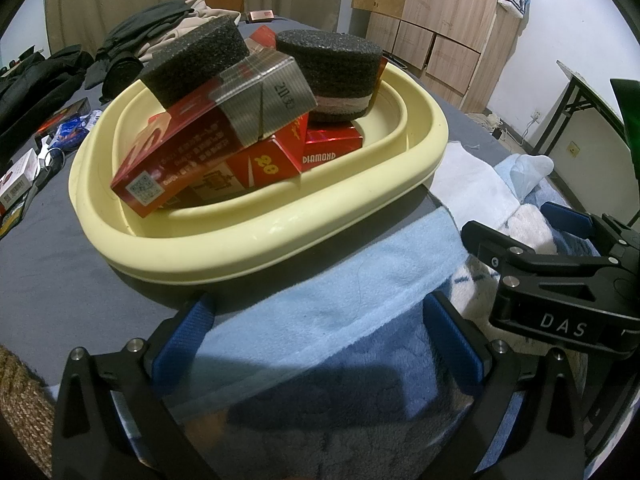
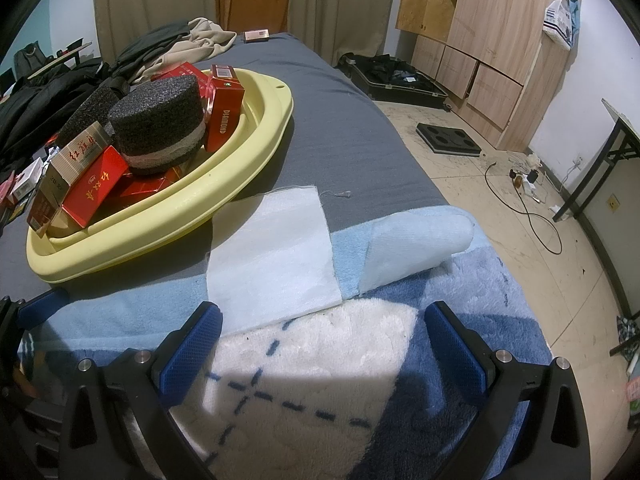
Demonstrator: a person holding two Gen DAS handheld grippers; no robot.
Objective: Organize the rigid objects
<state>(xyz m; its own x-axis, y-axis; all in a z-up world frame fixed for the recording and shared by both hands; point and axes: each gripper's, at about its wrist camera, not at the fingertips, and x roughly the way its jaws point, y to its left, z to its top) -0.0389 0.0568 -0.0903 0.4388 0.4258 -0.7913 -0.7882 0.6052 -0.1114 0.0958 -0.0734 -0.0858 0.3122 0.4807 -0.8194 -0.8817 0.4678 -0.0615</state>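
Note:
A pale yellow basin (image 1: 256,236) sits on the grey bed and holds several red cartons (image 1: 188,148) and two dark foam blocks (image 1: 332,68). It also shows in the right wrist view (image 2: 248,128), with the cartons (image 2: 94,192) and a foam block (image 2: 160,124). My left gripper (image 1: 320,340) is open and empty over a blue towel (image 1: 320,312), just in front of the basin. My right gripper (image 2: 320,344) is open and empty over a white and blue towel (image 2: 312,368). The right gripper (image 1: 532,232) also appears at the right of the left wrist view.
A thin white cloth (image 2: 276,256) lies between the basin and the towels. Dark clothes (image 1: 40,76) and small boxes (image 1: 24,176) lie to the left on the bed. The bed edge drops to the floor (image 2: 500,200) on the right, with cables, an open suitcase (image 2: 396,76) and wooden cabinets (image 2: 480,40).

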